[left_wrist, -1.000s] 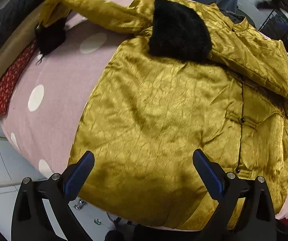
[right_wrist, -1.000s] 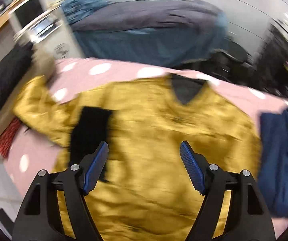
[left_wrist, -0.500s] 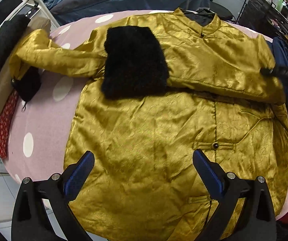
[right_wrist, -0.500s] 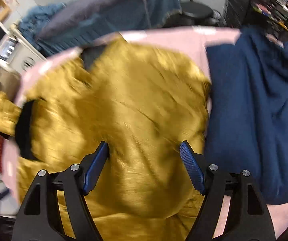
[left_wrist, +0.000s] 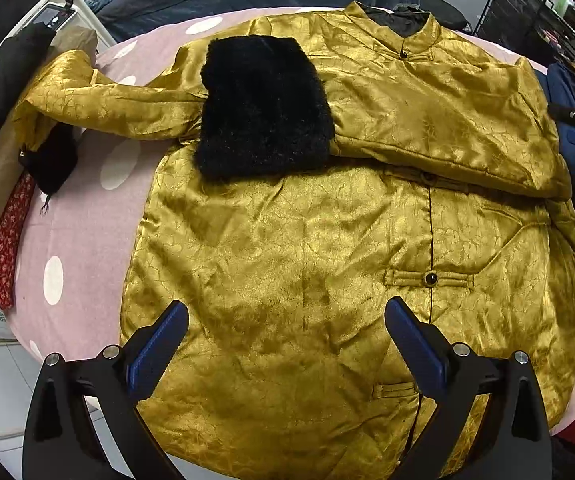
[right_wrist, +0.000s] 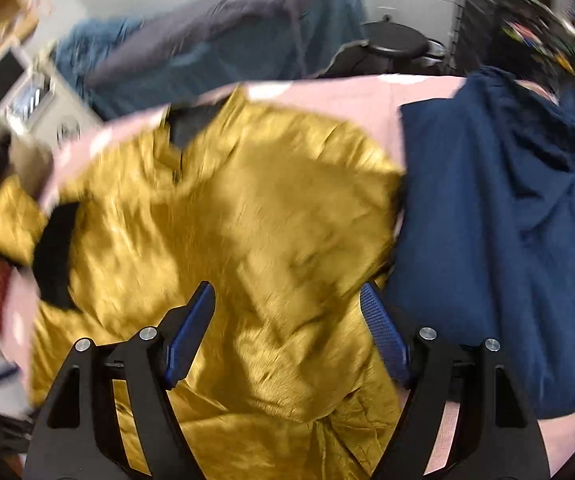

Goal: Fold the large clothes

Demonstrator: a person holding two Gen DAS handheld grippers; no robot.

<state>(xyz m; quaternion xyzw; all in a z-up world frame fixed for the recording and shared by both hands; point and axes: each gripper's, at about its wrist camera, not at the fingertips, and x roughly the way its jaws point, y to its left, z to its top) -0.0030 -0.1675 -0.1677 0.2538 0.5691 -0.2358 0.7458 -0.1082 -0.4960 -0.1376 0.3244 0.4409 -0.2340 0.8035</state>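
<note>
Your right gripper has swung from over the jacket's middle to its right edge, beside the navy garment; both grippers hang released, holding nothing. The gold jacket lies on the pink bed, right sleeve already folded across, left sleeve still out.

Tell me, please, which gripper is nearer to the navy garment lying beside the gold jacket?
Right. The right gripper hovers open over the gold jacket's edge, one finger right beside the navy garment. The left gripper hangs open over the jacket's lower front, farther away.
</note>
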